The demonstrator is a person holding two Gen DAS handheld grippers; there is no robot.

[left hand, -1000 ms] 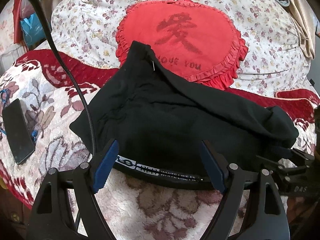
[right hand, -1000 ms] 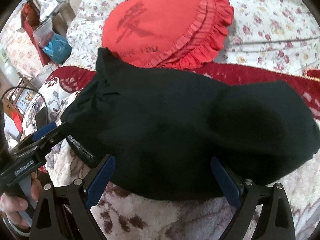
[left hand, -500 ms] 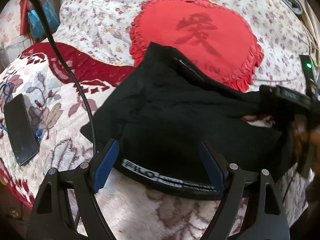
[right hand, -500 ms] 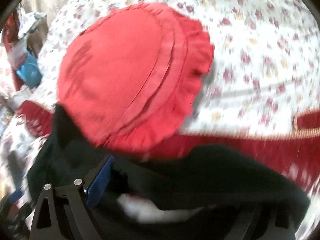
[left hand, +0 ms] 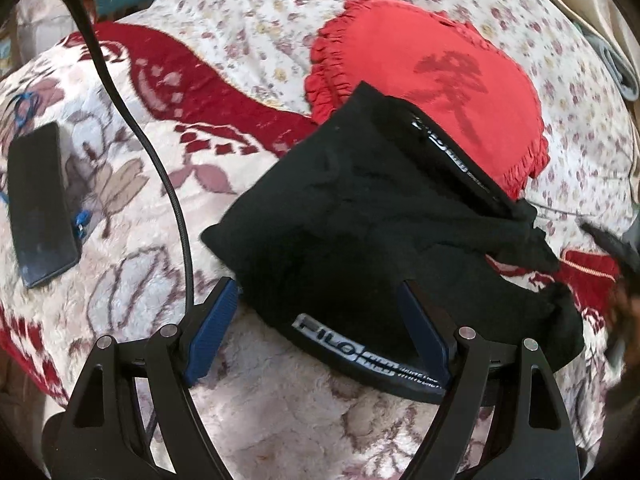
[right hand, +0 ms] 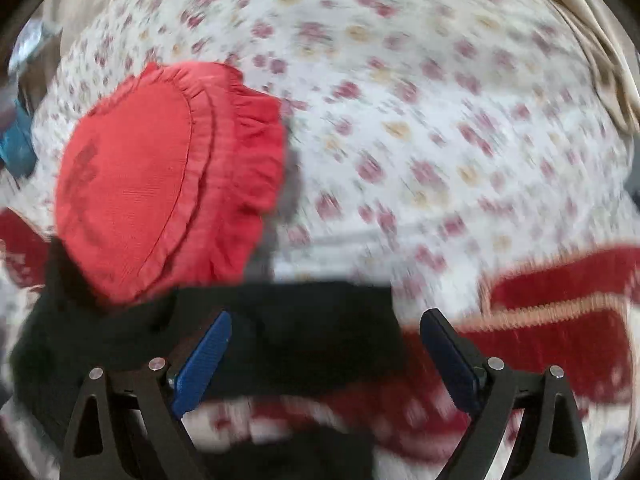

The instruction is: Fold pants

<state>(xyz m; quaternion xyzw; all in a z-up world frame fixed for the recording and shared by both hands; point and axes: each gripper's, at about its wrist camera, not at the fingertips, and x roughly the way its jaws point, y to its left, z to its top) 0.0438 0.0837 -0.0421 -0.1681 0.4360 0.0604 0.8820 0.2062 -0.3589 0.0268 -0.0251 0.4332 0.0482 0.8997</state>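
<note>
Black pants [left hand: 360, 220] lie bunched on the floral bed blanket [left hand: 120, 184], their lettered waistband between the spread, released fingers of the left gripper [left hand: 320, 332]. The right gripper [right hand: 326, 354], fingers likewise apart, hovers over the pants' edge below a red heart-shaped pillow [right hand: 152, 184].

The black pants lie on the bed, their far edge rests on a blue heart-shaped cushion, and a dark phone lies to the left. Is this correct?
Not entirely: the cushion is red, not blue, as the left wrist view shows. The black pants do overlap its near edge, and the dark phone lies left.
</note>
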